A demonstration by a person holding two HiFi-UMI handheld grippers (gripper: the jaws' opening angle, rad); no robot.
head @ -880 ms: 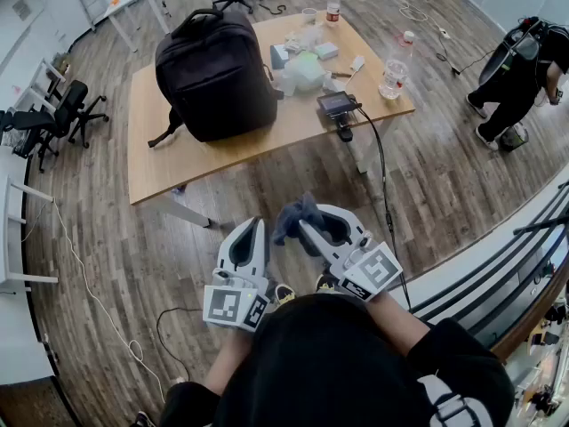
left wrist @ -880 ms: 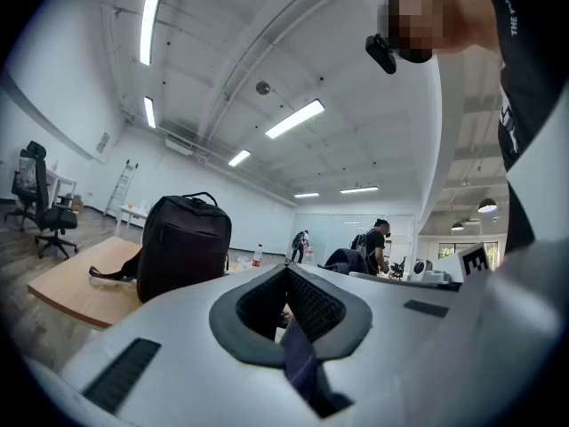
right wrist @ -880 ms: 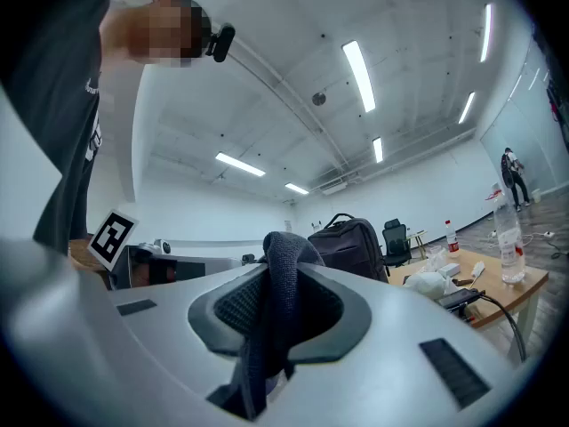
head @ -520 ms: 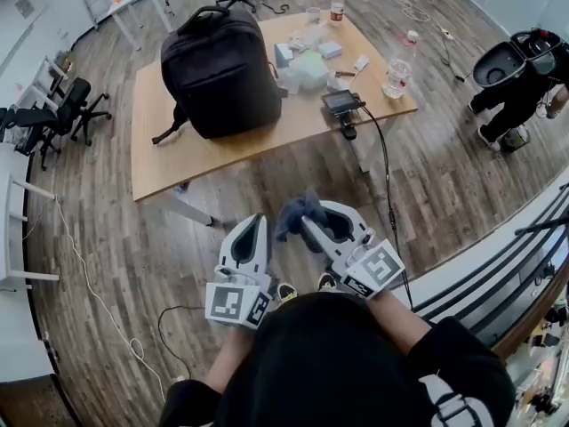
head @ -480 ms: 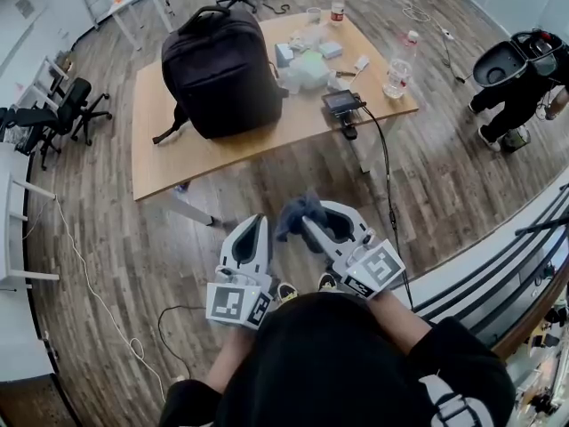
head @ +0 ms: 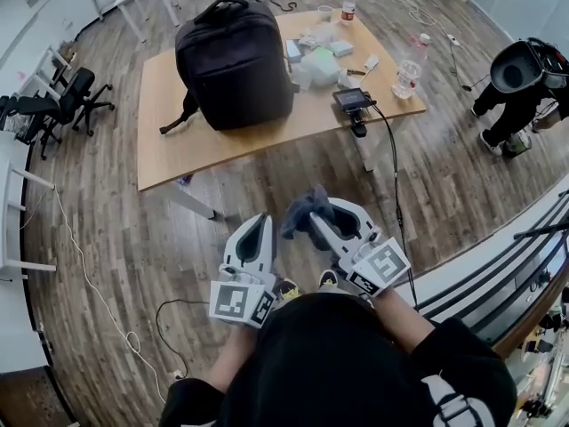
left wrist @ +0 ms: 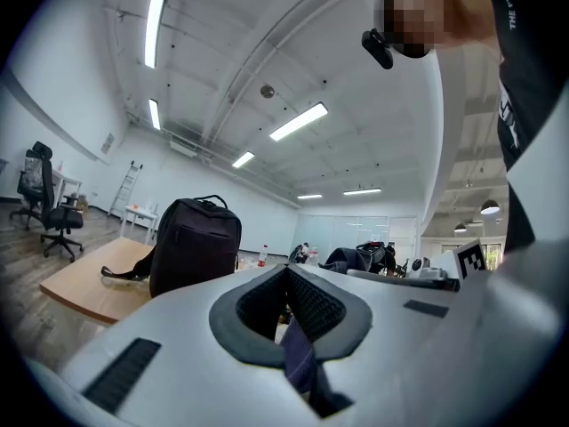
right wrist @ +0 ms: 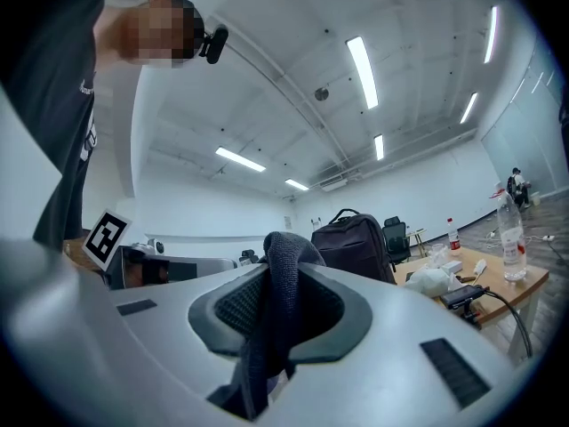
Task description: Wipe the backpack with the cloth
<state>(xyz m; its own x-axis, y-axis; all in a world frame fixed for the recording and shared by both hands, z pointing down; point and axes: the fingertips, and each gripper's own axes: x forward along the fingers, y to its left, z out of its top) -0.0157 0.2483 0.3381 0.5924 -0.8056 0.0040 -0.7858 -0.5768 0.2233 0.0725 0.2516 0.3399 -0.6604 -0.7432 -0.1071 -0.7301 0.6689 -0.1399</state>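
Note:
A black backpack (head: 236, 60) stands upright on the left half of a wooden table (head: 178, 140), well ahead of both grippers. My right gripper (head: 313, 217) is held level over the floor, shut on a dark blue-grey cloth (head: 300, 212) that bunches up past its tips. In the right gripper view the cloth (right wrist: 281, 261) hangs between the pads of the right gripper (right wrist: 286, 281), with the backpack (right wrist: 356, 243) beyond. My left gripper (head: 260, 221) is beside it, shut, with nothing seen in it from above. The left gripper view shows the left gripper (left wrist: 289, 283) closed and the backpack (left wrist: 191, 247) to the left.
The table's right half holds white packets (head: 320, 60), a screen device (head: 353, 99) with a cable running to the floor, and two water bottles (head: 408, 76). Office chairs (head: 53, 100) stand at the left. A person (head: 524, 78) bends over at the far right. A white cord (head: 89, 283) lies on the floor.
Both grippers keep the same pose, the cloth still in the right one. The table and backpack have shifted slightly right and up in the head view.

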